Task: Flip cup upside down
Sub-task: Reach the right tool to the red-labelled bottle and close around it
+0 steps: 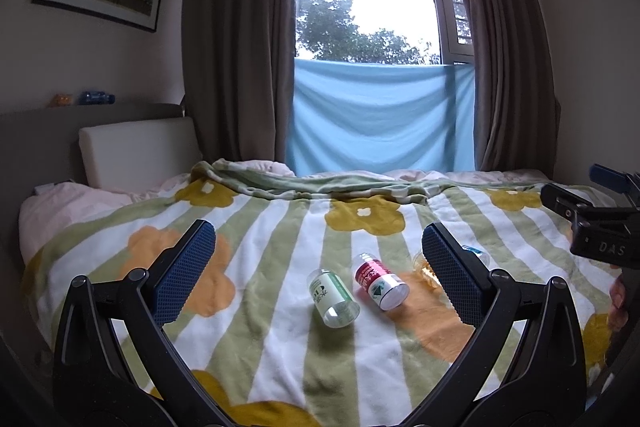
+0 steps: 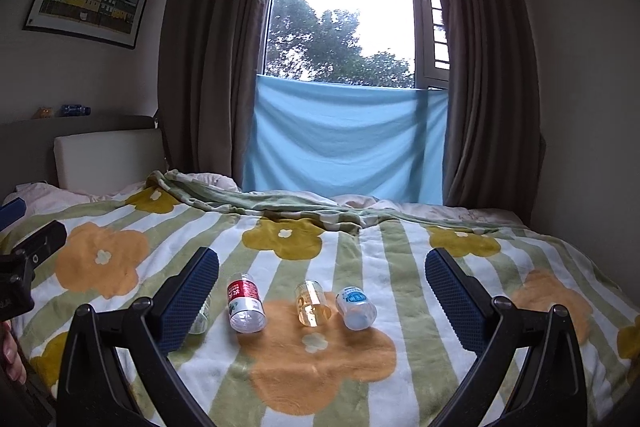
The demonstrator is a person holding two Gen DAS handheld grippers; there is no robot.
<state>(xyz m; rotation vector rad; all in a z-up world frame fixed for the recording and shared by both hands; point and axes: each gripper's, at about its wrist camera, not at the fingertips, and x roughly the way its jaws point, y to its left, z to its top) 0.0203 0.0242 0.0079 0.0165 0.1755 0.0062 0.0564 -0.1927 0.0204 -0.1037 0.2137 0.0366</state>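
Several small clear plastic cups lie on their sides on the flowered blanket, mouths toward me. In the left wrist view a green-labelled cup and a red-labelled cup lie between the fingers of my open left gripper, which holds nothing. An amber cup and a blue-labelled cup are partly hidden behind its right finger. In the right wrist view the red-labelled cup, amber cup and blue-labelled cup lie ahead of my open, empty right gripper. The green-labelled cup peeks from behind its left finger.
The blanket covers a bed with a white pillow at the head on the left. Brown curtains and a blue cloth hang at the window behind. The other hand-held unit's body and a person's hand show at the right edge.
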